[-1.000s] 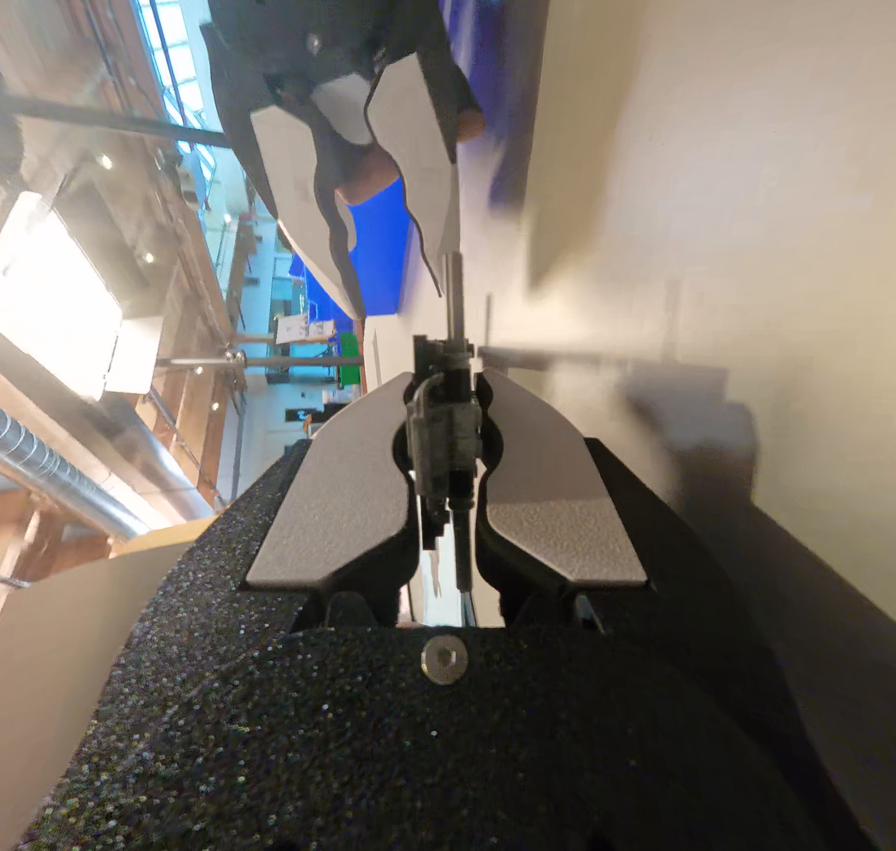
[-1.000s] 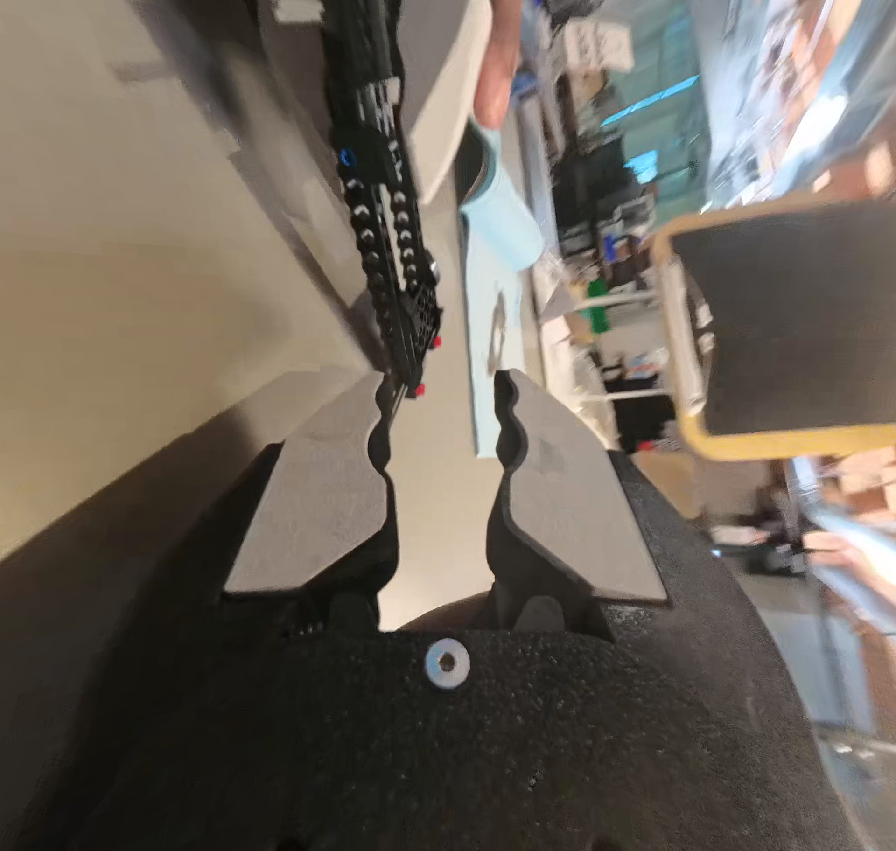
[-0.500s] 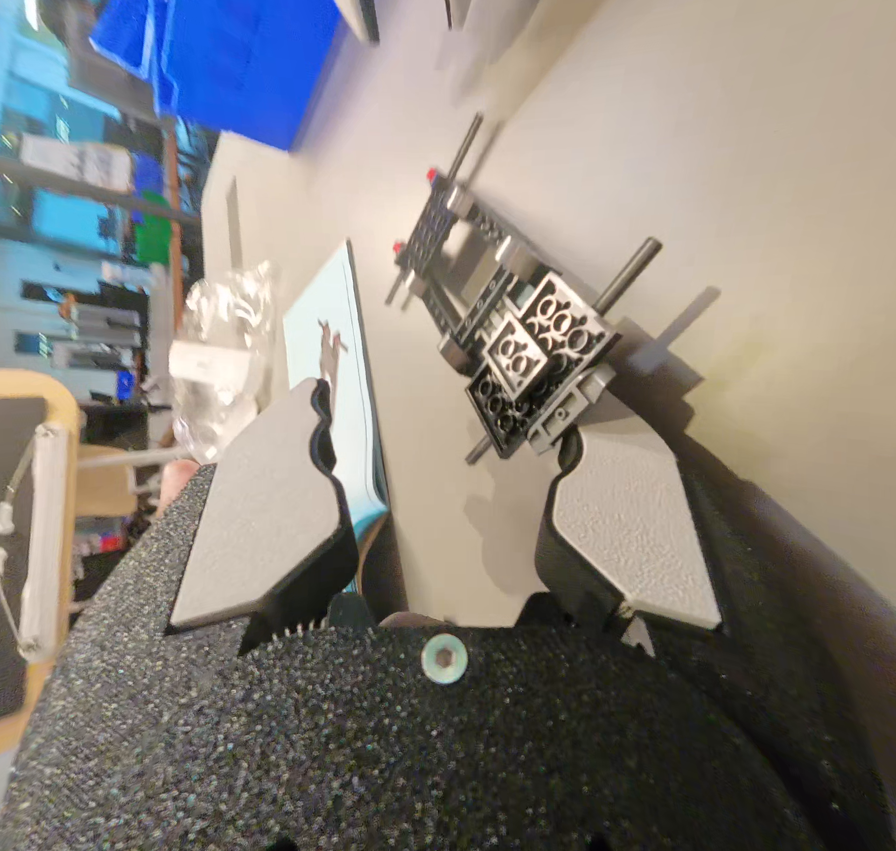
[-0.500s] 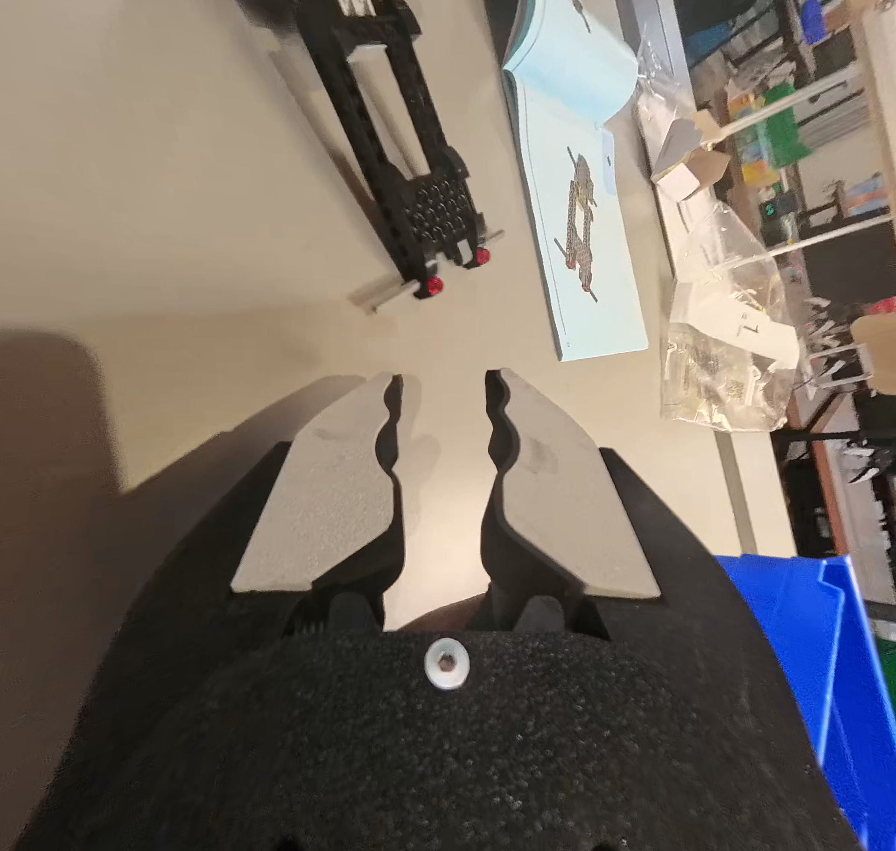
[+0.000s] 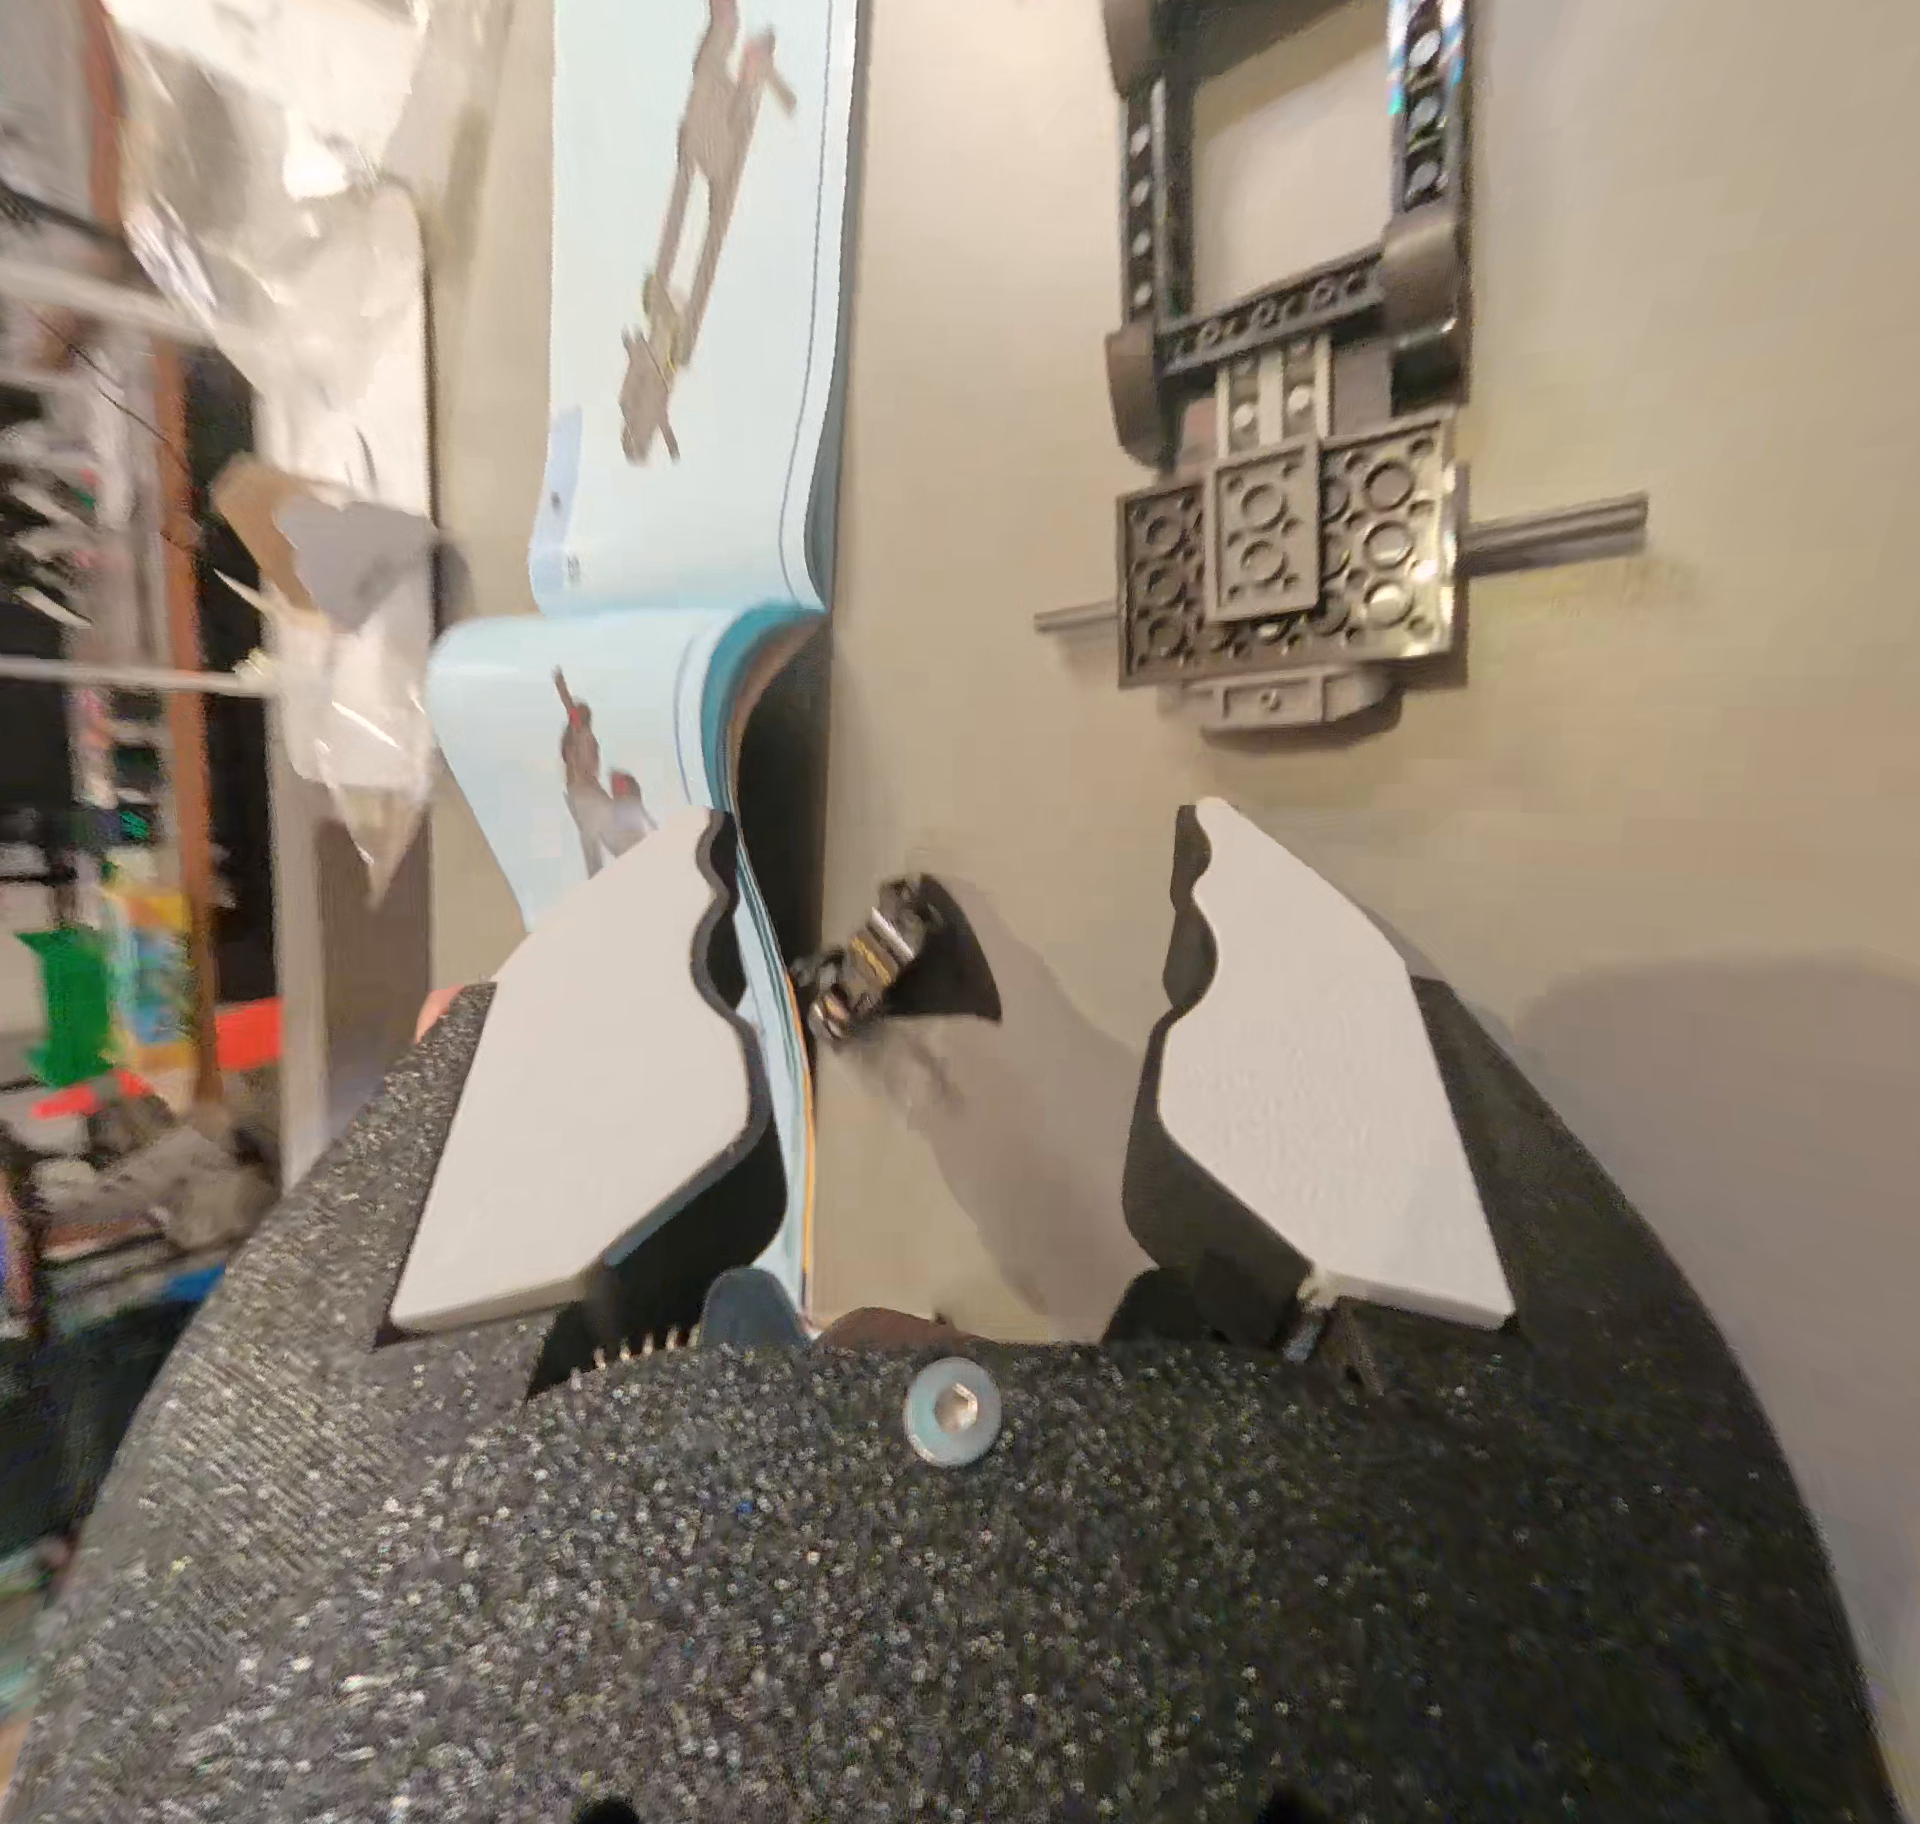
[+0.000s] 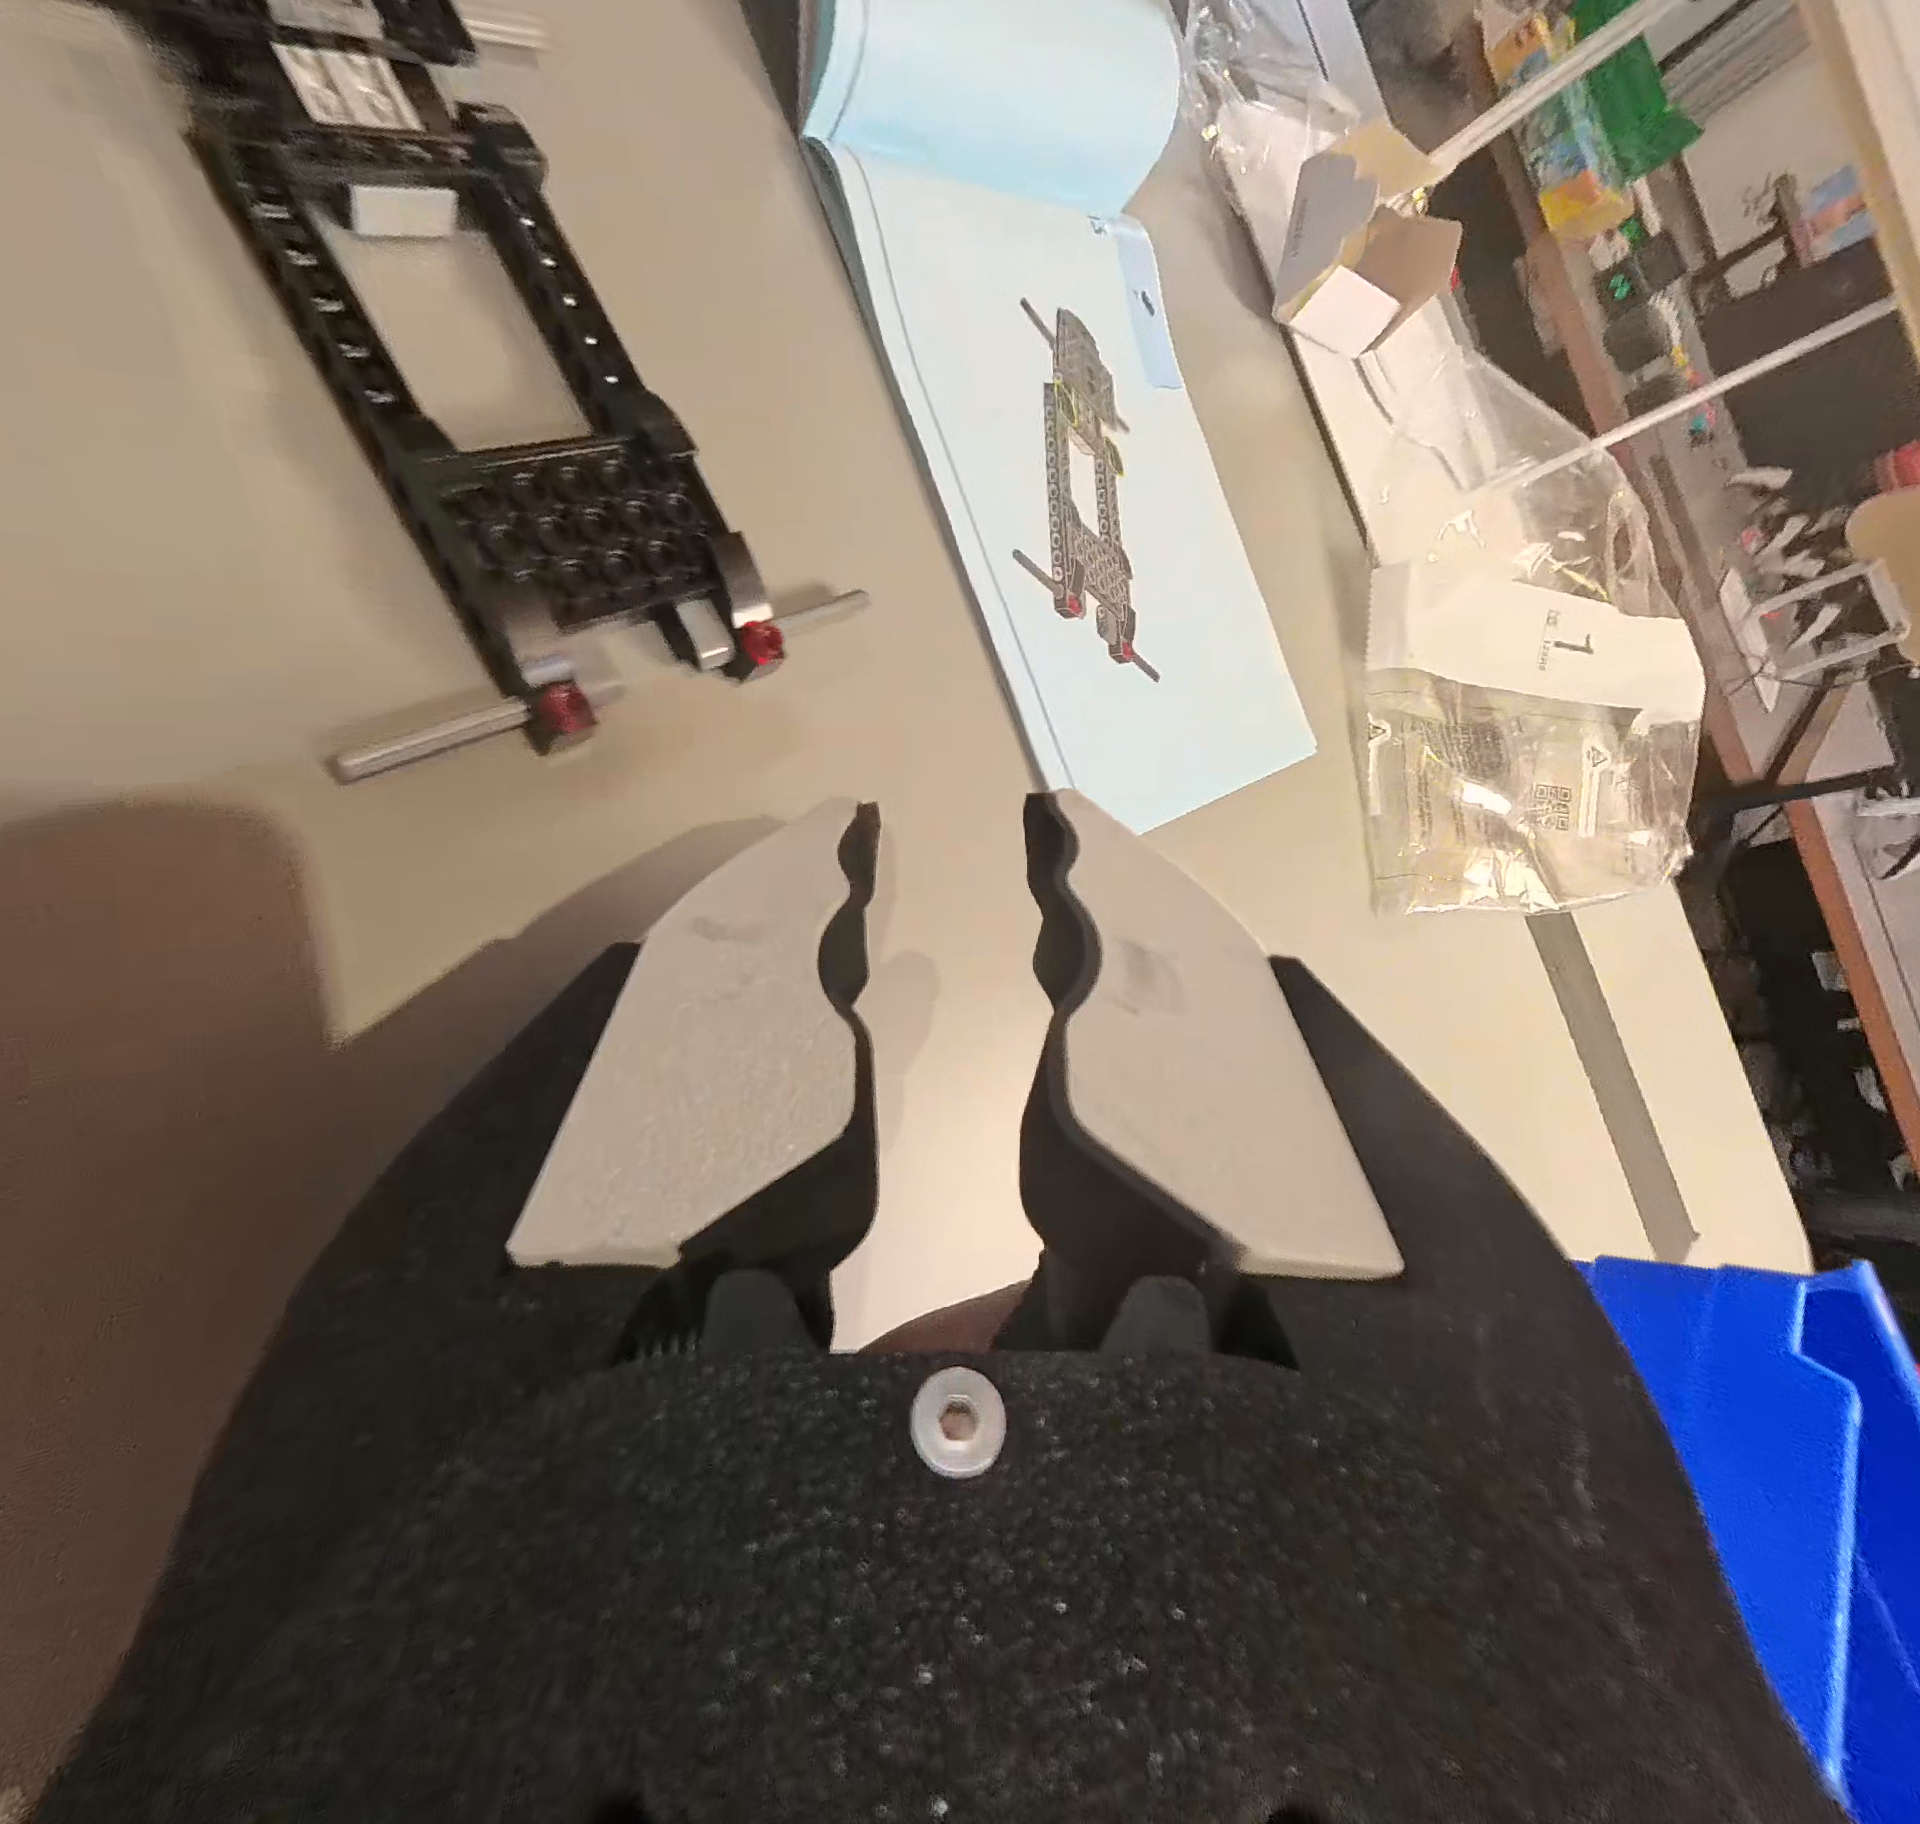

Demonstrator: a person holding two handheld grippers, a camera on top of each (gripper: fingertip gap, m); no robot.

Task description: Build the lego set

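A black and grey brick chassis [image 5: 1288,320] with grey axles lies flat on the beige table [image 5: 1662,839]. It also shows in the right wrist view [image 6: 468,372], with red caps at its near end. My left gripper [image 5: 956,818] is open wide and holds nothing. A small dark piece [image 5: 883,953], blurred, lies on the table between its fingers, beside the edge of a light blue booklet [image 5: 707,320]; neither pad touches it. My right gripper [image 6: 951,808] is open with a narrow gap and is empty above bare table, between the chassis and the booklet [image 6: 1091,527].
A clear plastic bag [image 6: 1527,735] with small parts lies right of the booklet. A small cardboard box [image 6: 1361,288] stands behind it. A blue bin [image 6: 1766,1462] sits at the near right. The table edge runs along the right, with shelves beyond. The grippers' ends are close to 20 cm from one another.
A second ago my left gripper was shut on the chassis in the air. It has let go, opened wide and drawn back; the chassis now lies on the table. My right gripper's jaws have narrowed a little.
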